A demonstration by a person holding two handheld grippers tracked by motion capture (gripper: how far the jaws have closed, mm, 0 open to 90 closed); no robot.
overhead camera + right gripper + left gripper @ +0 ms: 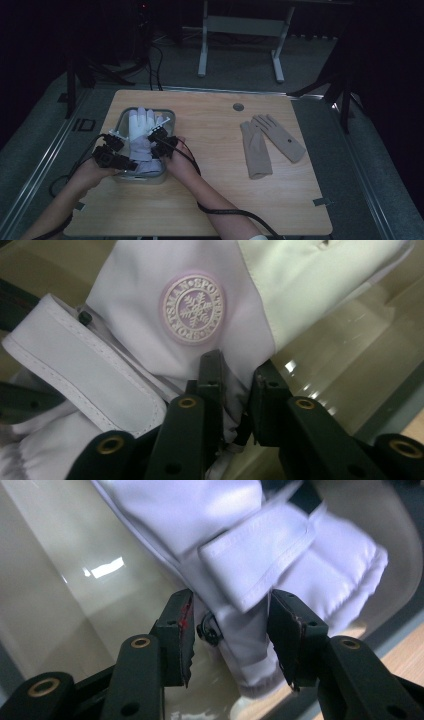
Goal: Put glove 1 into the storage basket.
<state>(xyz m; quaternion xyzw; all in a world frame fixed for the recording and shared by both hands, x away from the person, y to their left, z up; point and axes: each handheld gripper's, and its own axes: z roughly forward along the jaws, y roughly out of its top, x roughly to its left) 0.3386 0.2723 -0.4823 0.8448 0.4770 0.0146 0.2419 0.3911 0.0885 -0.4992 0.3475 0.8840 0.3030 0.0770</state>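
A pair of white gloves (140, 125) lies in a clear plastic bin (172, 120) on the left of the wooden table. My left gripper (131, 163) is at the bin's near end. In the left gripper view, my left gripper (230, 630) stands open astride the cuff strap (260, 565), its pads clear of the cloth. My right gripper (155, 148) reaches in from the right. In the right gripper view, my right gripper (237, 390) is shut on a fold of a white glove (135, 285), just below its round snowflake badge (192, 309).
Two beige gloves (257, 147) (280, 136) lie flat on the right half of the table (210, 200). A round cable port (238, 107) sits near the far edge. A black cable (235, 212) trails off the near edge. The bin's glossy wall (65, 580) is close beside the left jaws.
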